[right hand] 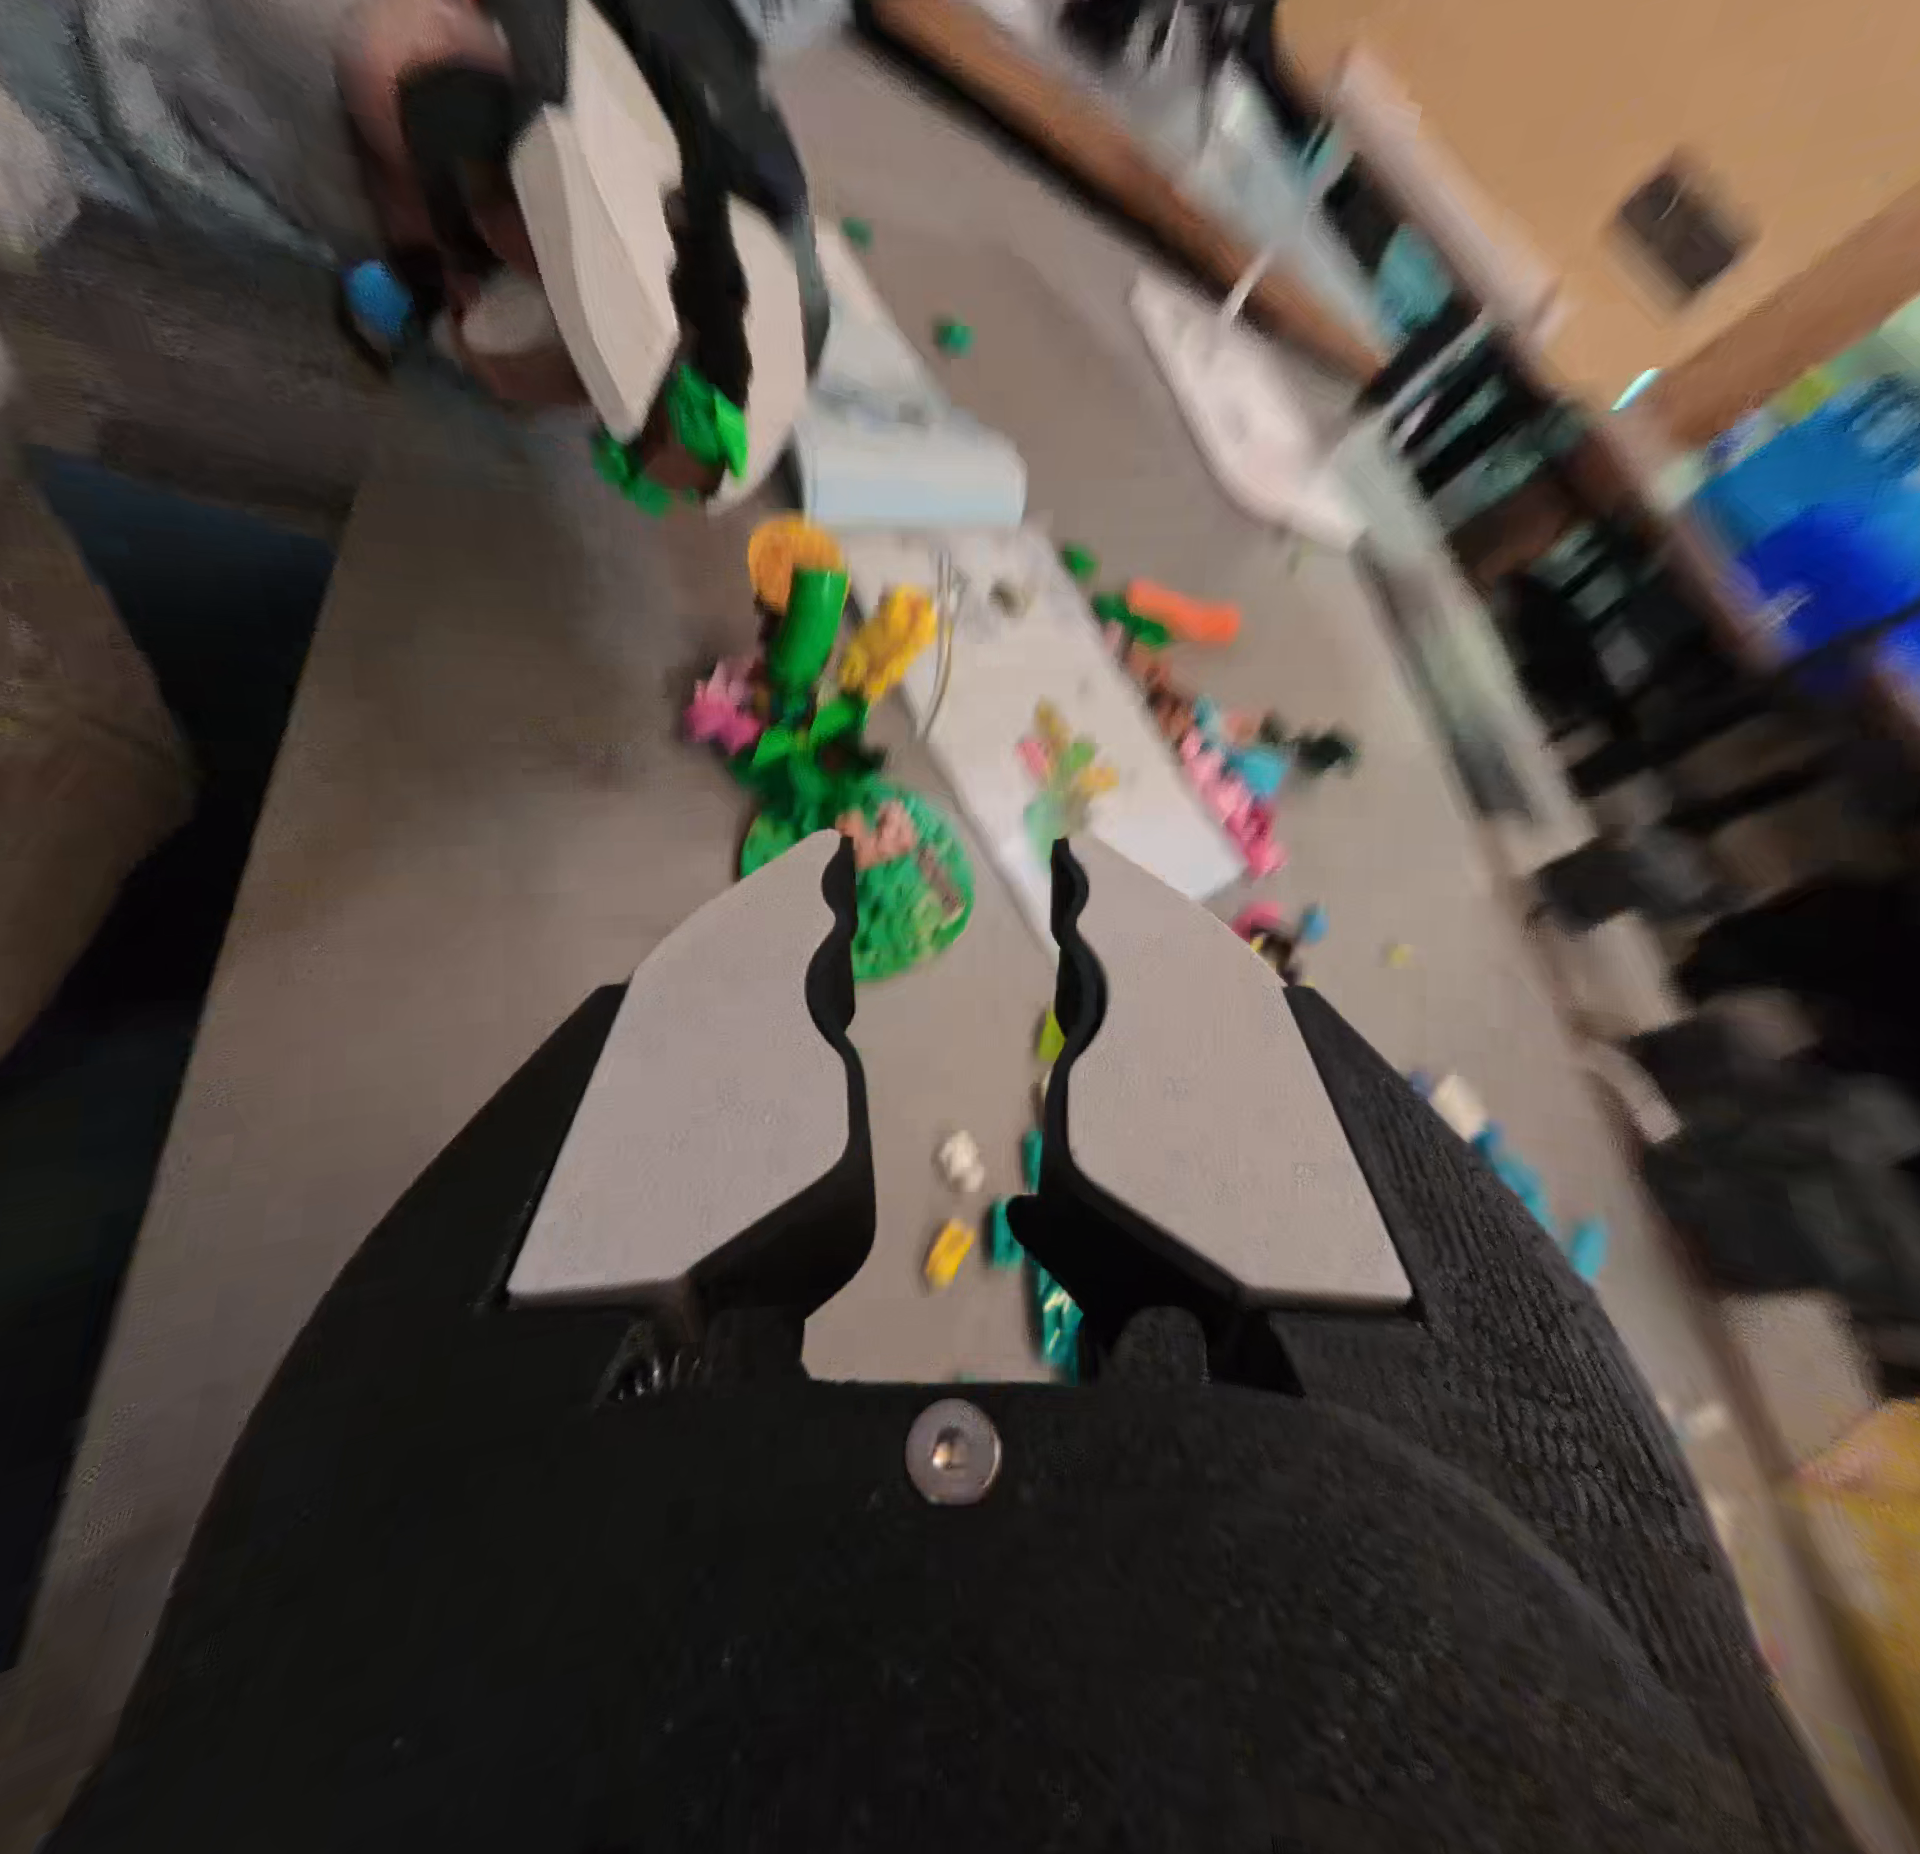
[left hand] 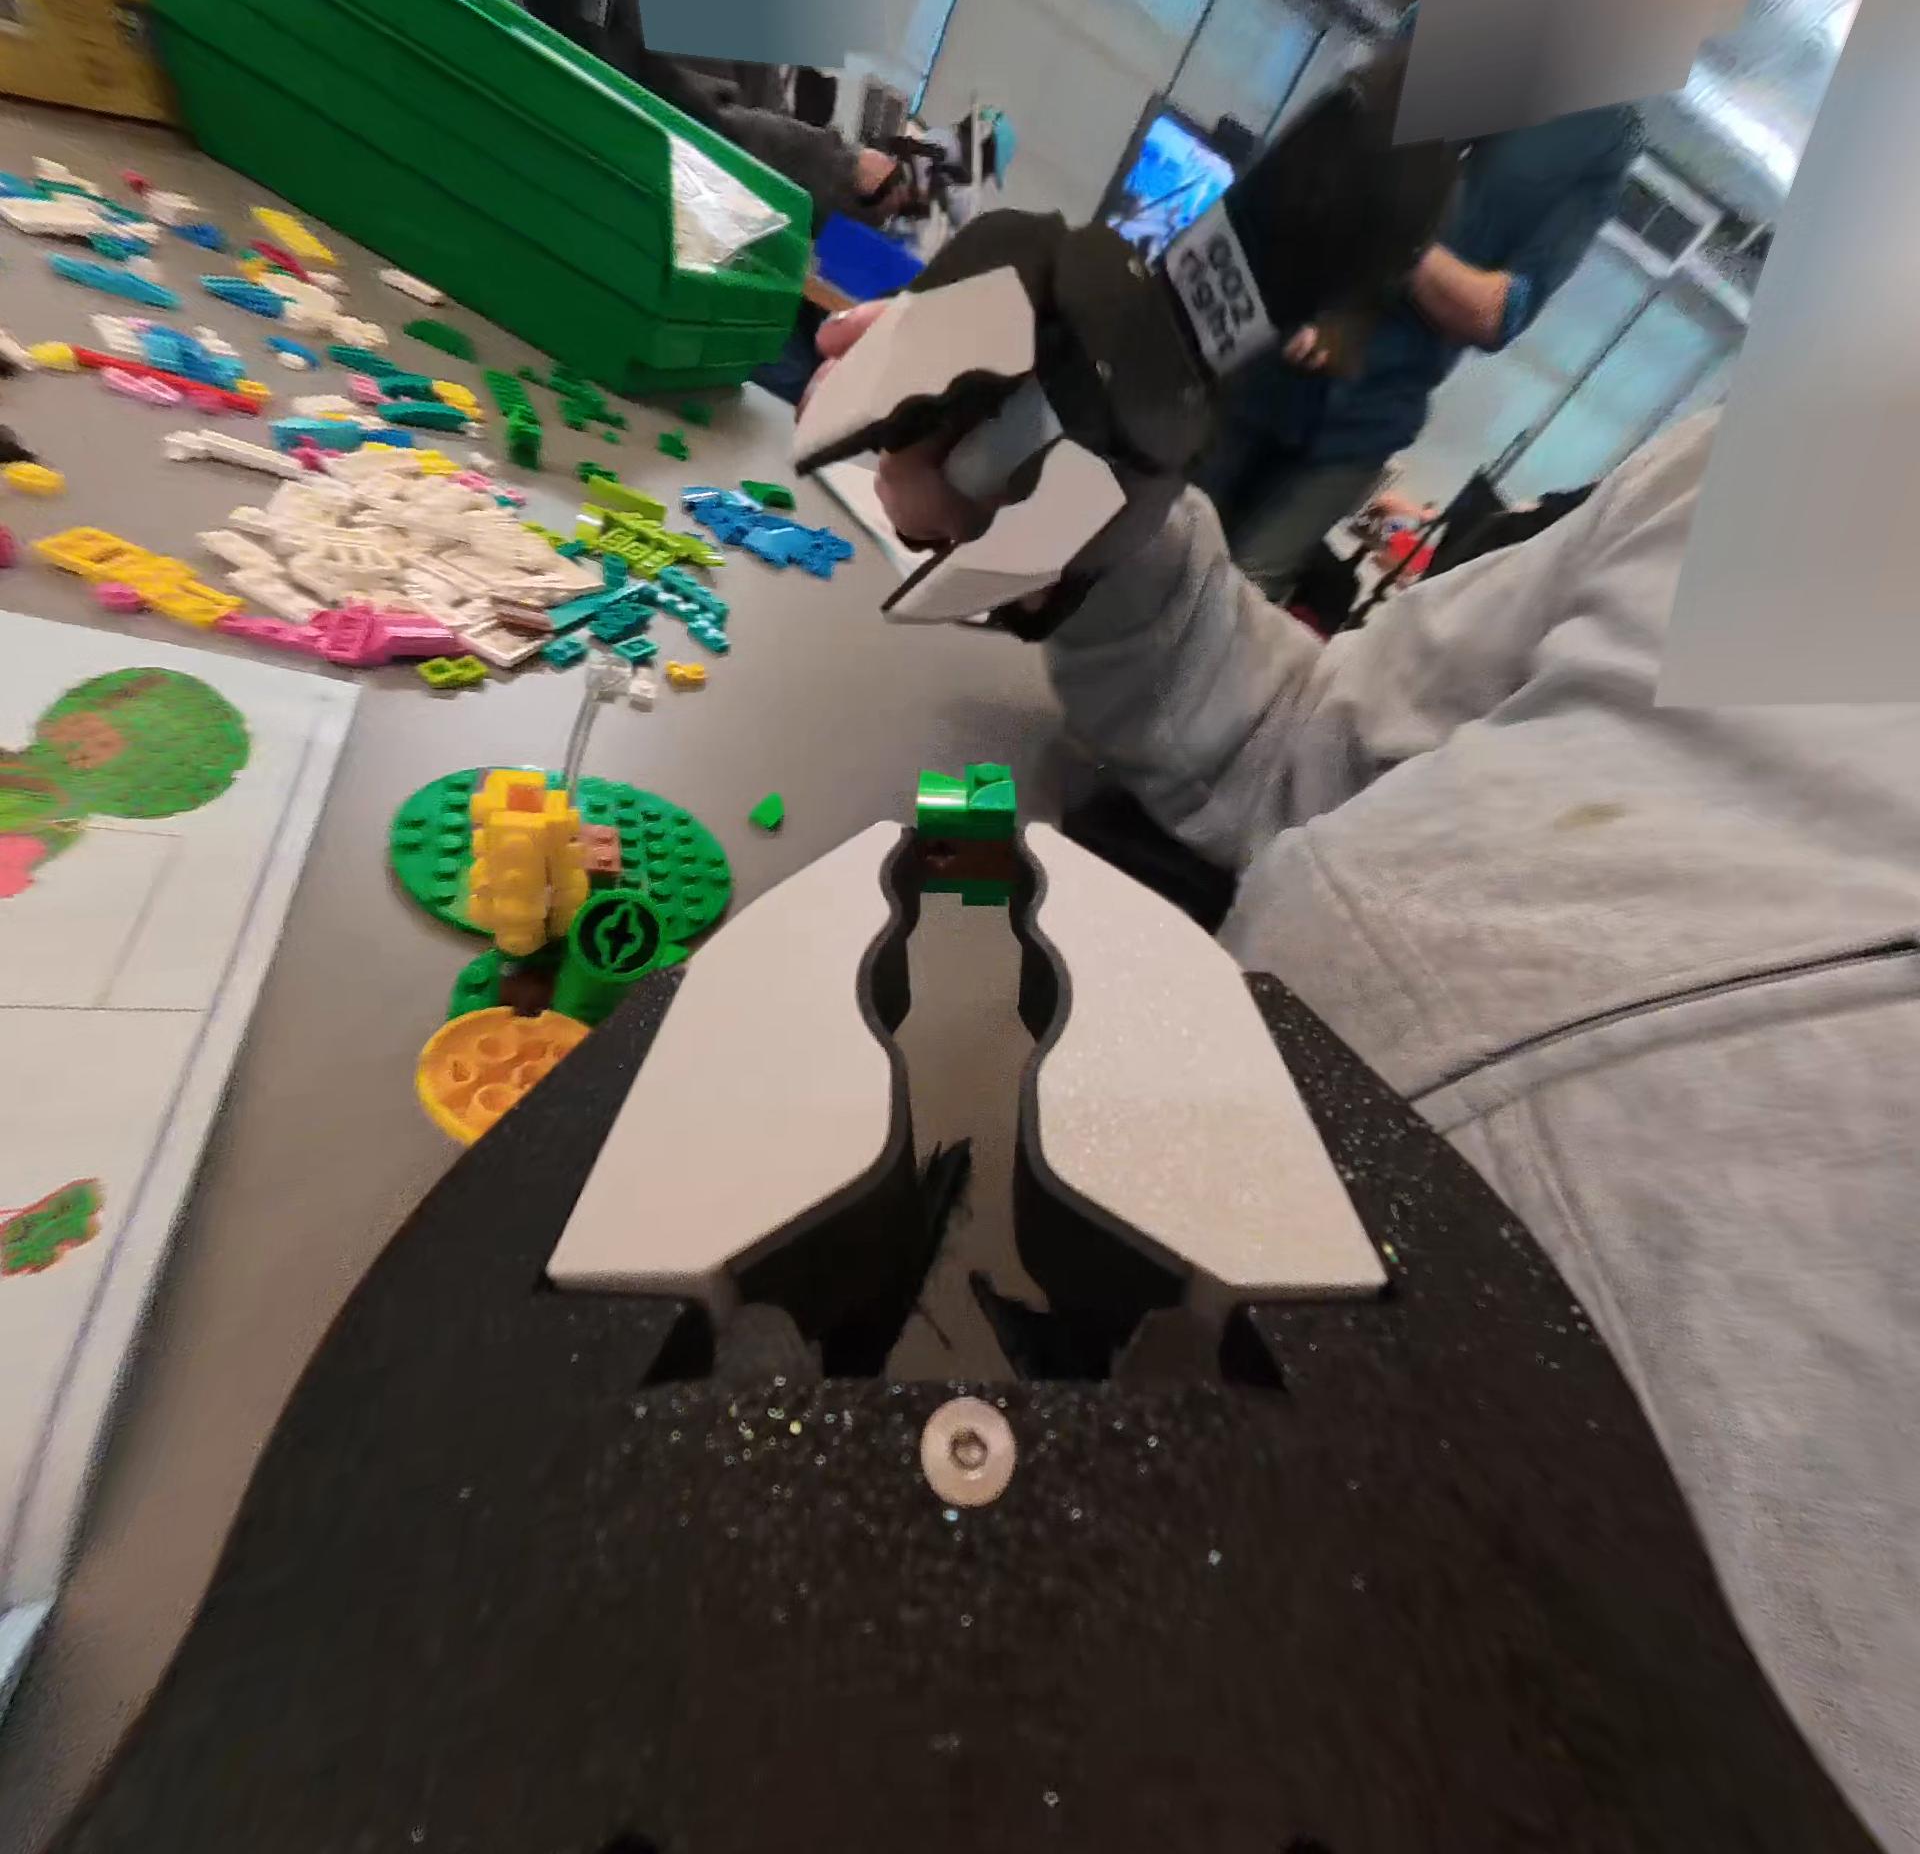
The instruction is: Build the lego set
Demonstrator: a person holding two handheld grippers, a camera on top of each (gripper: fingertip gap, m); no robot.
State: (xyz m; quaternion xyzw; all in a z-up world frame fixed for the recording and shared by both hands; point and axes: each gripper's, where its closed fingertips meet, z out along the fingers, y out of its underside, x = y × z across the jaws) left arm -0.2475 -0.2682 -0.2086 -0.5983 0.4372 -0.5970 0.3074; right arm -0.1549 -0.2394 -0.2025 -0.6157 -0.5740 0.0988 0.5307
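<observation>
- Green-and-brown brick cluster (left hand: 966,833): I have it pinched at the very tips of my left gripper (left hand: 961,859), both pads pressing its brown middle band, so the green top pokes out beyond the fingers and stays clear to see.
- It hangs in the air over the grey table (left hand: 852,724), near the table's edge and my grey sleeve (left hand: 1455,869).
- My right gripper (right hand: 951,854) is spread wide with nothing between its fingers; it hovers above the round green studded plate (right hand: 914,911), touching nothing.
- The plate carries a yellow brick figure (left hand: 525,859) and a green stem, standing upright.
- Loose bricks in white, pink, teal and yellow lie sorted in heaps (left hand: 384,547) farther back, beside stacked green bins (left hand: 436,142).
- An instruction booklet (left hand: 125,869) lies open to my left.
</observation>
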